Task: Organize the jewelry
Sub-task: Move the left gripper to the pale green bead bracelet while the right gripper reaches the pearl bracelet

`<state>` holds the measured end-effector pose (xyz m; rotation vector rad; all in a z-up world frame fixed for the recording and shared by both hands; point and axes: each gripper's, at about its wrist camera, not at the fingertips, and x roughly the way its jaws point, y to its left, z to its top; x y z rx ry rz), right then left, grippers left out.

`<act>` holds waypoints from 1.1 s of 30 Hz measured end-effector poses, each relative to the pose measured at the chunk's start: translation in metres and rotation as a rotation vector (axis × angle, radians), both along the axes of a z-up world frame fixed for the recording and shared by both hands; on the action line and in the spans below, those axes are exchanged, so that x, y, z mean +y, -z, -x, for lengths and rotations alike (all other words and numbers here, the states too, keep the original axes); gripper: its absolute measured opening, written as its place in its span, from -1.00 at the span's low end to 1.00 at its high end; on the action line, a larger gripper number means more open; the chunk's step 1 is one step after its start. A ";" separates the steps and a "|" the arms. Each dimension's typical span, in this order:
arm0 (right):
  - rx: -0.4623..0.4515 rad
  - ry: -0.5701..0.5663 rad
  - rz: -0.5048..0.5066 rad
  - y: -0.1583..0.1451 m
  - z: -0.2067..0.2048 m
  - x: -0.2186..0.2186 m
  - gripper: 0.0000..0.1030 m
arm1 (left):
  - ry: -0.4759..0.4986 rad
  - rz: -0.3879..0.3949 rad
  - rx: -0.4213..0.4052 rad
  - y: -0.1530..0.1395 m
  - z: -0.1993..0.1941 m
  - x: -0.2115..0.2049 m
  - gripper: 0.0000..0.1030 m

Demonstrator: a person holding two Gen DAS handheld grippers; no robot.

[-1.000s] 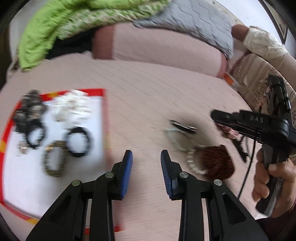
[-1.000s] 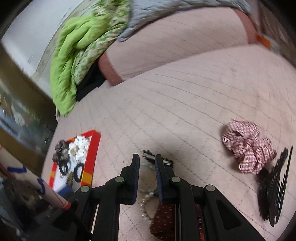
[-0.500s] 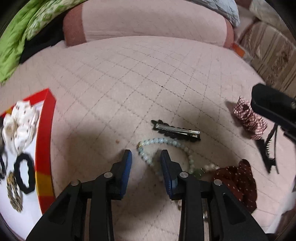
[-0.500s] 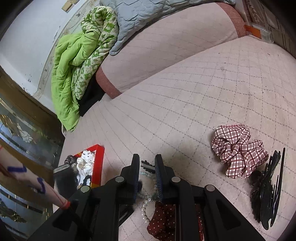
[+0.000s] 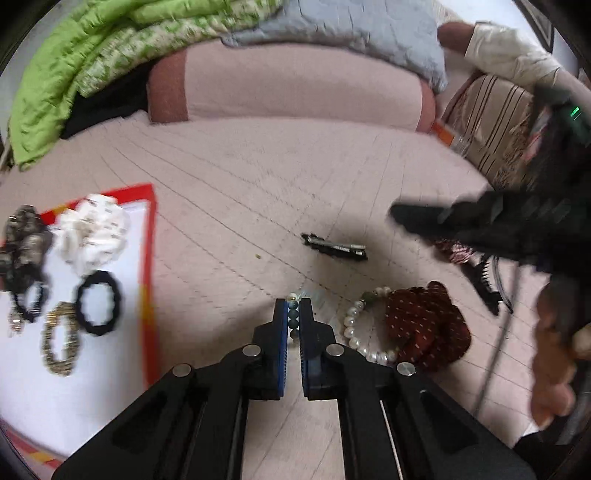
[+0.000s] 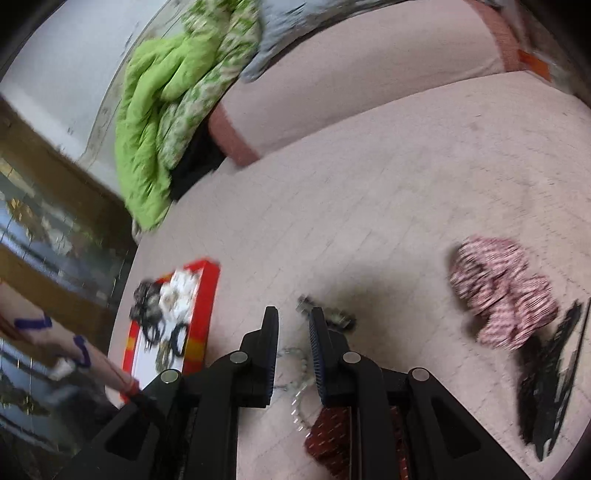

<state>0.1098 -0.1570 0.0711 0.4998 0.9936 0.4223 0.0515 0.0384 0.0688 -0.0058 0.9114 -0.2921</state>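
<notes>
My left gripper (image 5: 293,317) is shut on a pale green bead bracelet (image 5: 294,315), beads showing between the blue pads just above the pink quilted bed. A pearl bracelet (image 5: 364,339) lies to its right against a dark red dotted scrunchie (image 5: 424,325). A black hair clip (image 5: 334,247) lies farther ahead. The red-edged white tray (image 5: 147,240) at left holds black hair ties (image 5: 98,301), a gold bracelet (image 5: 61,341) and a white scrunchie (image 5: 94,230). My right gripper (image 6: 293,325) is open and empty above the bead bracelet (image 6: 299,363).
A red checked scrunchie (image 6: 502,291) and black combs (image 6: 554,376) lie at right. A pink bolster (image 5: 288,85), green blanket (image 5: 92,62) and grey pillow (image 5: 351,33) line the far edge. The right gripper's body (image 5: 498,221) hangs at the left view's right side.
My left gripper has closed on the bead bracelet and lifted it slightly. My right gripper has opened a little wider and shifted; both views are blurred by motion.
</notes>
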 end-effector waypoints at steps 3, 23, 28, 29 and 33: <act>0.025 -0.065 -0.006 0.008 0.008 0.016 -0.63 | -0.013 0.034 -0.034 -0.020 0.015 0.015 -0.90; 0.044 -0.236 0.231 0.040 0.026 0.092 -0.98 | -0.062 0.047 -0.098 -0.035 0.030 0.053 -0.90; -0.033 -0.185 0.190 0.008 0.023 0.087 -0.97 | -0.063 0.032 -0.114 -0.029 0.026 0.057 -0.90; -0.030 -0.184 0.203 0.006 0.023 0.085 -0.97 | -0.063 0.029 -0.114 -0.027 0.024 0.058 -0.90; 0.015 -0.190 0.218 0.012 0.024 0.083 -0.93 | -0.065 0.044 -0.114 -0.026 0.020 0.065 -0.90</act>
